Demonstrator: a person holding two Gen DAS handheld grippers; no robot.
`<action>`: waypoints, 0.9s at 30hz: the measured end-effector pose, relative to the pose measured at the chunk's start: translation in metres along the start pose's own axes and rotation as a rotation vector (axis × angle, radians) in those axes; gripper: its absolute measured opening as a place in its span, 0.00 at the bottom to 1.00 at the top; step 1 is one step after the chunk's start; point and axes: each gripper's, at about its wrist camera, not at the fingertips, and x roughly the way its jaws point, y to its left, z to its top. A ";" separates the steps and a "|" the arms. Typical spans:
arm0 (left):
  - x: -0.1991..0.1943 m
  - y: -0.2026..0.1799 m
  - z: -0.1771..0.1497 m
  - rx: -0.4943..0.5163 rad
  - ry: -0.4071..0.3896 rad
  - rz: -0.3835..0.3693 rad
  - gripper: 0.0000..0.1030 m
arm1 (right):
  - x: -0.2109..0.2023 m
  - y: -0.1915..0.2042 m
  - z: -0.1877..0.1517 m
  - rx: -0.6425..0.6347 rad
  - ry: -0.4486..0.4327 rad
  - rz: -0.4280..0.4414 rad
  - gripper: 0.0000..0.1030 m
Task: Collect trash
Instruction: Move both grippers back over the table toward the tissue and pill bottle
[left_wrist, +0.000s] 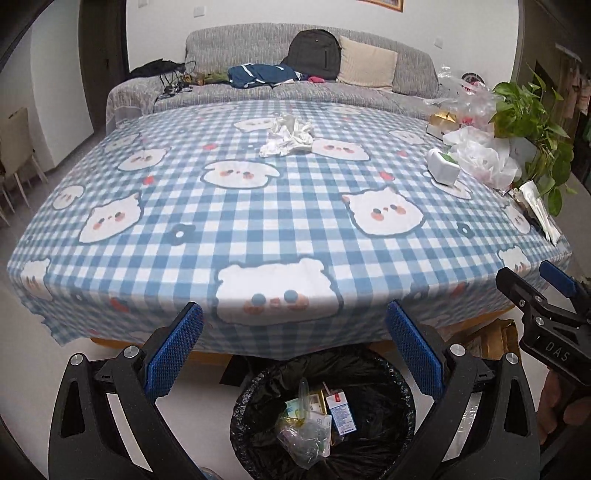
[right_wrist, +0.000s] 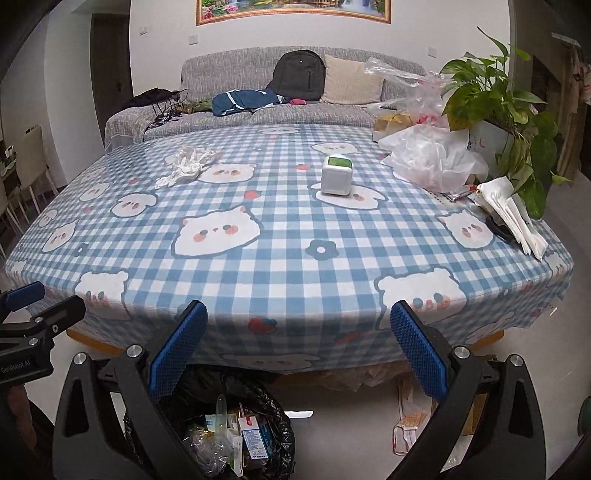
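Both the left gripper (left_wrist: 293, 349) and right gripper (right_wrist: 299, 349) hung spread and empty above the bin (left_wrist: 399, 391). The crumpled tissue (left_wrist: 286, 134) lay at 12 o'clock; best to reach well across and pinch its bulk.

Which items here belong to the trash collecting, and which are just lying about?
Job: crumpled tissue, lined trash bin, left tool and right tool, both open and empty.

Lying about: white cube, potted plant, backpack, sofa.

Grey sofa (right_wrist: 236, 118) behind table; backpack (right_wrist: 299, 75), cushion (right_wrist: 351, 85) on it; potted plant (right_wrist: 495, 99) right
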 end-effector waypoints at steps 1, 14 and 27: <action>0.000 0.000 0.004 0.003 -0.004 -0.002 0.94 | 0.001 0.000 0.003 -0.002 0.000 -0.001 0.93; 0.019 -0.003 0.063 0.030 -0.028 0.008 0.94 | 0.029 0.000 0.049 -0.018 0.001 -0.018 0.93; 0.065 0.000 0.115 0.033 -0.030 0.036 0.94 | 0.070 -0.016 0.085 -0.014 0.010 -0.048 0.93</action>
